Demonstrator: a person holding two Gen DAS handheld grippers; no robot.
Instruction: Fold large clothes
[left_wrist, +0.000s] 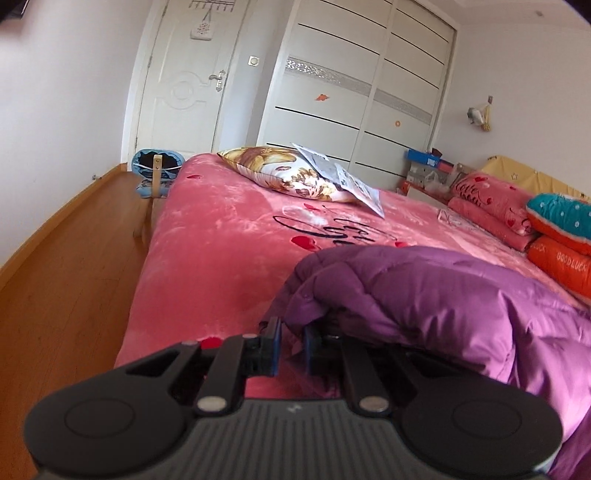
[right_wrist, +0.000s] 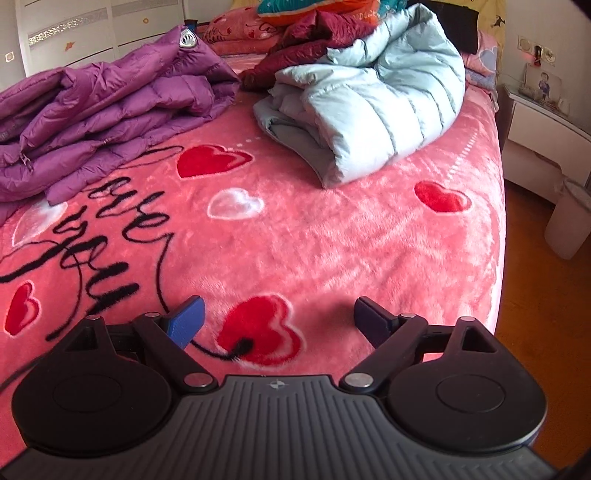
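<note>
A purple down jacket (left_wrist: 436, 295) lies folded over on the pink bed blanket (left_wrist: 221, 236). My left gripper (left_wrist: 291, 343) is shut on a fold of the jacket's edge, low over the bed's near side. In the right wrist view the same purple jacket (right_wrist: 110, 110) lies at the left of the bed. My right gripper (right_wrist: 279, 319) is open and empty, hovering over the pink blanket (right_wrist: 332, 229) near a red heart print. A light blue down jacket (right_wrist: 373, 107) lies bundled at the far right, and a dark red garment (right_wrist: 310, 44) lies behind it.
A floral pillow (left_wrist: 288, 173) with papers on it lies at the bed's far end. Folded pink and orange bedding (left_wrist: 517, 221) is stacked at the right. A wooden chair (left_wrist: 155, 181) stands on the floor at the left. A white nightstand (right_wrist: 546, 122) and bin (right_wrist: 569, 218) stand right of the bed.
</note>
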